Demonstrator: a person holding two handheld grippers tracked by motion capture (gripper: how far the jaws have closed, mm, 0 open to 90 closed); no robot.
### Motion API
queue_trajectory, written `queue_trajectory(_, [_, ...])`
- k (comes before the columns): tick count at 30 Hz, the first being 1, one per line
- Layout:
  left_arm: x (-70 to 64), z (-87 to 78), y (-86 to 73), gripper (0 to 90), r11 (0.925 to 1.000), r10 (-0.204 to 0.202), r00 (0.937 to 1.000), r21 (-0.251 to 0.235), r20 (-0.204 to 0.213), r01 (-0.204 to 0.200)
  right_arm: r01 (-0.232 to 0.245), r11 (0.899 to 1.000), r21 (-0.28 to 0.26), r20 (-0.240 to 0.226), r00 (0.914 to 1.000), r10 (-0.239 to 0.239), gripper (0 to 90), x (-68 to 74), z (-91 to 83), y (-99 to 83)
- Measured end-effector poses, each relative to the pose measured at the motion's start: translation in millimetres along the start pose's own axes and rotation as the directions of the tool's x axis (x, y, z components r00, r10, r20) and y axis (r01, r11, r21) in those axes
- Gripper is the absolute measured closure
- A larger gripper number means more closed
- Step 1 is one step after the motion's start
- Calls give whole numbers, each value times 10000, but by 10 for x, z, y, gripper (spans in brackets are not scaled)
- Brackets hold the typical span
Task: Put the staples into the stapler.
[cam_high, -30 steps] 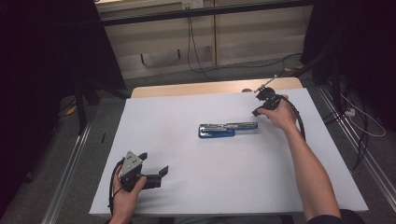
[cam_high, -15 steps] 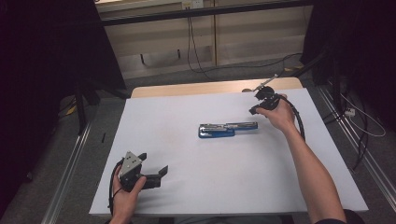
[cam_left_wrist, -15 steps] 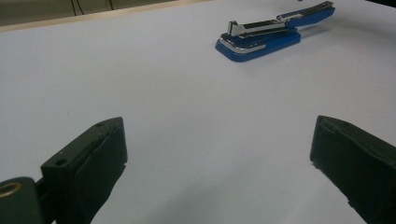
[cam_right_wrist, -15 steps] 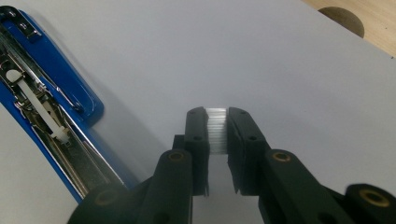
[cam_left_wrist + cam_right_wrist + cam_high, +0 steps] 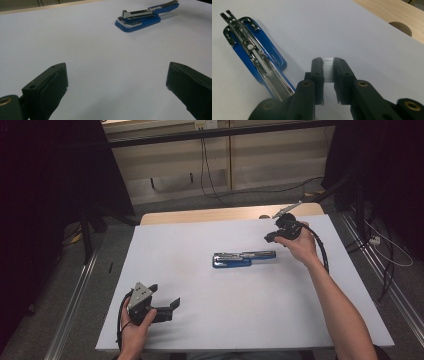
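The right gripper (image 5: 328, 72) has its jaws pinched almost together on a strip of staples (image 5: 328, 68), a pale ribbed bar held upright between the pads, apparently so that it can be dropped lengthwise into a channel; just beside it, to the left in the right gripper view, lies the blue stapler (image 5: 253, 53), swung fully open with its bright metal magazine (image 5: 254, 56) facing up, which reads as a loading position; in the high view the stapler (image 5: 243, 258) sits near the middle of the white sheet (image 5: 200, 240), its long axis running across the table, and the right gripper (image 5: 280, 234) hovers off its right end; the left gripper (image 5: 117, 85) rests low on the sheet near the front left corner, jaws spread wide and holding nothing, seemingly parked until it is wanted to steady the stapler's base; the stapler (image 5: 147, 15) lies well apart from it, with bare sheet between; there is open room on every side of the stapler, the wooden table edge (image 5: 225, 214) and its round hole (image 5: 400, 28) lie beyond the sheet's far border, so I judge the approach unobstructed.
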State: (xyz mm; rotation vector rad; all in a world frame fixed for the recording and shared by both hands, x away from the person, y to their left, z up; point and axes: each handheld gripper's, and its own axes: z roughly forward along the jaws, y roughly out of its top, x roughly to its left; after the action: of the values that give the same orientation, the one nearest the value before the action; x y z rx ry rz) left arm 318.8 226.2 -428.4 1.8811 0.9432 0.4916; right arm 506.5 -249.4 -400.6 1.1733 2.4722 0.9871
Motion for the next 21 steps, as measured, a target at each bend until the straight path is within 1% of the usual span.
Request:
queue_trajectory(6, [2,-7,-3,40,10000,-28,10000,-48,15,28,88,9998,-205,-170,9998,-91,793,39,-37,10])
queue_trajectory(11, [5,-10,-3,40,10000,-69,10000,-59,-14,69,383,9984,-412,-422,9983,-400,793,95,-24,3])
queue_trajectory(14, [9,-18,-2,41,9999,-107,9999,-64,-90,106,383,9979,-518,-516,9978,-410,793,108,-25,1])
queue_trajectory(15, [18,-25,0,40,10000,-57,9999,-54,-90,57,380,9978,-551,-518,9978,-409,793,107,-27,-2])
queue_trajectory(17, [25,-29,0,40,9997,-183,9998,-149,-96,182,382,9977,-563,-561,9976,-413,793,112,-36,-3])
queue_trajectory(21, [36,-27,-6,40,9995,-260,9997,-155,-13,260,467,9965,-700,-685,9963,-515,793,138,-62,11])
